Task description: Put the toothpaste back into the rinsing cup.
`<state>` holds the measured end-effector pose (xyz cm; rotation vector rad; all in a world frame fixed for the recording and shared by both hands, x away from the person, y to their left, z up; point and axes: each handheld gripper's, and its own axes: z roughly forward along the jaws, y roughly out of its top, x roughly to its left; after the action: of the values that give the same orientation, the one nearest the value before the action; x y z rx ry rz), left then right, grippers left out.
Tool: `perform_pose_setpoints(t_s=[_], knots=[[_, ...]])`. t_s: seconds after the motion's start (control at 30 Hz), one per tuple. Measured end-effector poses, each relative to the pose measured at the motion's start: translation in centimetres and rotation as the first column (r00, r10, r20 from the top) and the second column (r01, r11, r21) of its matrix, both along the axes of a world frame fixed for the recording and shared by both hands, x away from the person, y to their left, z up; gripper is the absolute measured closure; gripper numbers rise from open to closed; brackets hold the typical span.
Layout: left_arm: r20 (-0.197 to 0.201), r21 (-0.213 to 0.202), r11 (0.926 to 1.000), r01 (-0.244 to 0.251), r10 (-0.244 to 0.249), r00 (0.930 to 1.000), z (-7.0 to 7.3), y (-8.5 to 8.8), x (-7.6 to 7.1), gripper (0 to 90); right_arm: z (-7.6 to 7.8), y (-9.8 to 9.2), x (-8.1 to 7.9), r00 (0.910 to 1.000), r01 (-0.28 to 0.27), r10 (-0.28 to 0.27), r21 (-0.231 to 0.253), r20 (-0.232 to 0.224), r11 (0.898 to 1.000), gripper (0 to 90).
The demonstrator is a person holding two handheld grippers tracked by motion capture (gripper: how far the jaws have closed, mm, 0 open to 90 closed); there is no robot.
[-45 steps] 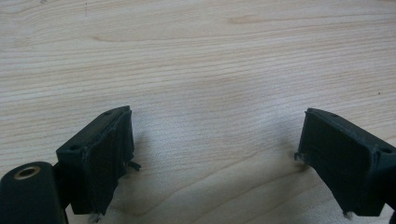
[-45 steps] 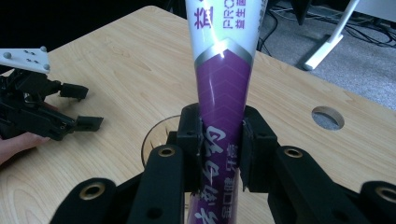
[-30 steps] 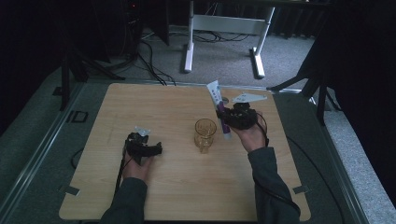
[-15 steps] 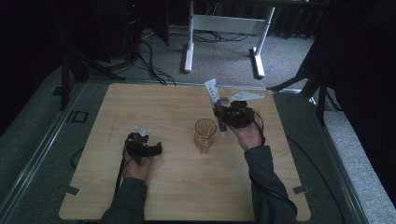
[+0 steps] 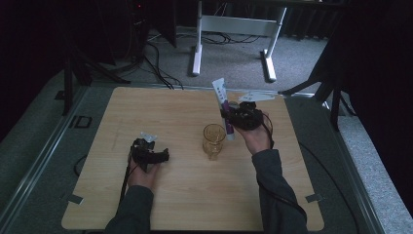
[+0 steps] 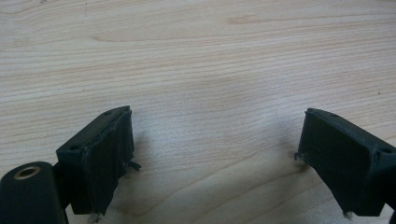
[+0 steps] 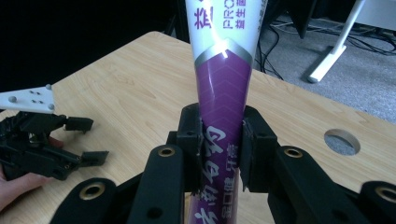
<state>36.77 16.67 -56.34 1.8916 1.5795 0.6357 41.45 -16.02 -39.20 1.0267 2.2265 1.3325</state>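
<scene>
The right gripper (image 7: 219, 149) has its two black jaws pressed tight on one purple and white tube (image 7: 223, 84). The pads pinch the purple part, and the white end points up and away. In the high view the tube (image 5: 223, 105) leans over the table near its far right corner, with its low end just beside one yellow glass cup (image 5: 214, 140). It is hard to tell if the tube touches the cup. The cup stands upright near the middle of the table (image 5: 185, 195).

The left gripper (image 6: 212, 158) has its two jaws spread wide, with bare wood between them and nothing held. In the high view this gripper (image 5: 163, 156) rests low over the table, closer to the near left corner and well apart from the cup. There are two grippers, one tube and one cup.
</scene>
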Motion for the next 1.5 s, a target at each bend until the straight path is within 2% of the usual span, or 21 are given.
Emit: perform_pose_setpoints(t_s=[0.5,0.77,1.2,1.5], knots=[[-0.001,0.0,1.0,0.001,-0.001,1.0,0.0,0.0,0.0,10.5,-0.4,2.2,1.0,0.9996,-0.024,0.024,0.016,0.013,1.0,72.9],[0.0,0.0,1.0,0.0,0.0,1.0,0.0,0.0,0.0,10.5,-1.0,2.6,1.6,0.9999,-0.012,0.012,0.031,0.011,0.999,72.6],[0.0,0.0,1.0,0.0,0.0,1.0,0.0,0.0,0.0,10.5,-1.8,3.1,2.1,0.9999,-0.008,0.008,0.021,0.009,1.0,71.9],[0.0,0.0,1.0,0.0,0.0,1.0,0.0,0.0,0.0,10.5,-3.7,2.9,1.8,0.9998,-0.01,0.009,-0.006,-0.015,1.0,70.2]])
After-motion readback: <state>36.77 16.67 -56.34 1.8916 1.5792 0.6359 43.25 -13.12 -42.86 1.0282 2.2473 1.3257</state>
